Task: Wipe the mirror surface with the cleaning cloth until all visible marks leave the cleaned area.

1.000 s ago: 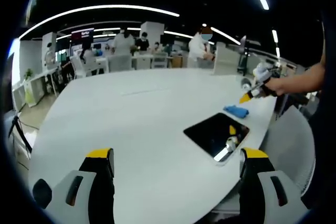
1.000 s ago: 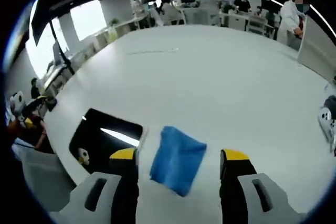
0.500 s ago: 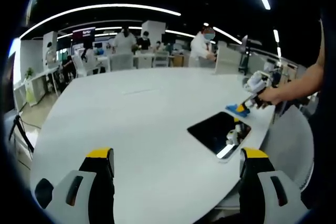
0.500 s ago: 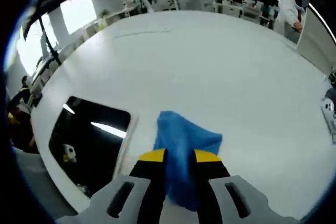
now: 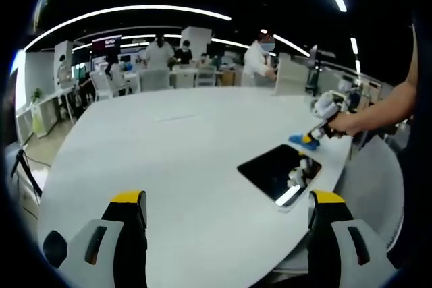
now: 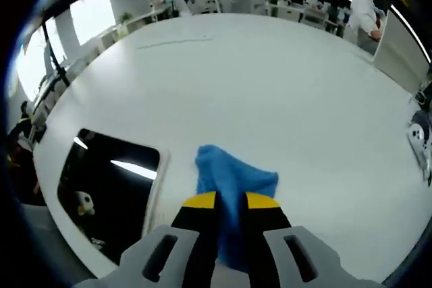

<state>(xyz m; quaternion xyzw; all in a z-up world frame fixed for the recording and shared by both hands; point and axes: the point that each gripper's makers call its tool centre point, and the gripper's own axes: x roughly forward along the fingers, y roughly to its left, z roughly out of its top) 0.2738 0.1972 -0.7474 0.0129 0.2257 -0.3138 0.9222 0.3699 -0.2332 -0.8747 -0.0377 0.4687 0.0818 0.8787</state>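
One blue cleaning cloth (image 6: 233,183) lies bunched on the white worktop (image 6: 283,92), just beside the long edge of one dark, white-framed mirror (image 6: 108,190) whose glass reflects ceiling lights. Your right tongs (image 6: 228,200) are pinched tight on the cloth's near fold, yellow tips almost meeting. In the left gripper view, your left tongs (image 5: 226,202) stand wide apart over bare worktop, holding nothing, while your right tongs (image 5: 312,138) meet the cloth (image 5: 301,141) at the mirror's (image 5: 277,172) far corner. Several people stand at desks beyond the worktop.
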